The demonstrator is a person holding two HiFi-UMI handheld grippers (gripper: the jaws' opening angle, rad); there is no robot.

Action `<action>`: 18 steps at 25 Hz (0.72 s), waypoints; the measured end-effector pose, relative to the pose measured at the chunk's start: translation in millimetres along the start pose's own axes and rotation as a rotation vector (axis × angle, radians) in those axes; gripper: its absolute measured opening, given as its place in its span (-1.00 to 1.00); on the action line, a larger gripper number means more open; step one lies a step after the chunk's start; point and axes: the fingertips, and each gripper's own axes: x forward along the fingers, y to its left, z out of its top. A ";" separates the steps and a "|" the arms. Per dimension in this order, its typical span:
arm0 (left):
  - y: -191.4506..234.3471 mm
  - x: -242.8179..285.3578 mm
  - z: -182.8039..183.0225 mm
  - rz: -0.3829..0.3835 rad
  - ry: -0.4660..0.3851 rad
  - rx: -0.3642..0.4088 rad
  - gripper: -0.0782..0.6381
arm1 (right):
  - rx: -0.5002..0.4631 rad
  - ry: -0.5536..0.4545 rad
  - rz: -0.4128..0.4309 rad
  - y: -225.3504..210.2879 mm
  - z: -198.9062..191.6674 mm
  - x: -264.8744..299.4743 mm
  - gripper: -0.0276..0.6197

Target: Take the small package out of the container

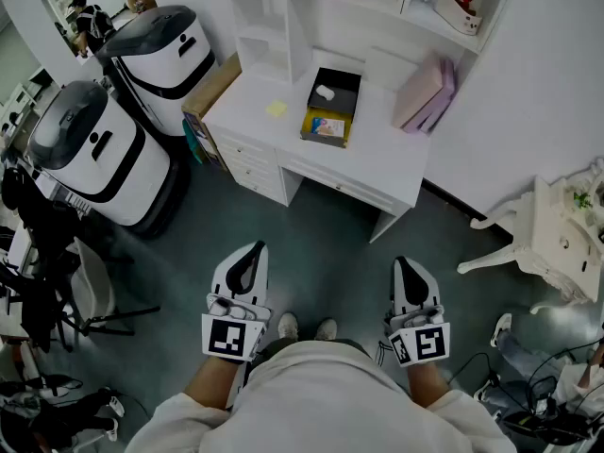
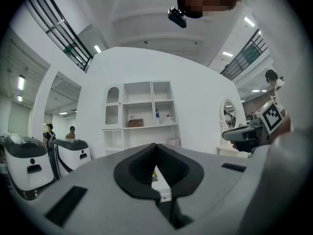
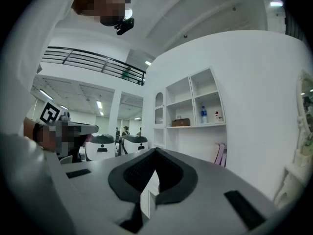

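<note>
A black open container [image 1: 342,81] lies on the white desk [image 1: 396,149] ahead of me. At its near end sits a small yellow and blue package [image 1: 327,126], and a small white item [image 1: 326,92] lies further back inside. My left gripper [image 1: 252,251] and right gripper [image 1: 400,264] hang over the floor, well short of the desk, both pointing toward it. Both are shut with nothing in them. In the left gripper view the jaws of the left gripper [image 2: 155,147] meet at the tip, and in the right gripper view those of the right gripper [image 3: 155,153] do too.
A yellow note [image 1: 276,109] and pink books [image 1: 427,92] lie on the desk, with shelves [image 1: 283,8] behind. Two white robots [image 1: 156,50] [image 1: 90,149] and a cardboard box [image 1: 209,88] stand to the left. A white ornate chair [image 1: 547,234] is at the right. Cables [image 1: 528,404] lie on the floor.
</note>
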 end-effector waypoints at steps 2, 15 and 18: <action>0.1 -1.0 -3.3 0.002 0.031 0.002 -0.76 | 0.000 -0.002 0.002 0.3 0.3 -0.1 -0.84; -6.8 -0.2 0.6 0.006 -0.009 -0.006 -0.76 | 0.032 -0.010 0.033 -1.5 0.0 -4.1 -0.84; -10.7 2.6 2.5 -0.006 -0.026 -0.007 -0.76 | 0.044 -0.012 0.037 -4.6 -1.7 -4.9 -0.84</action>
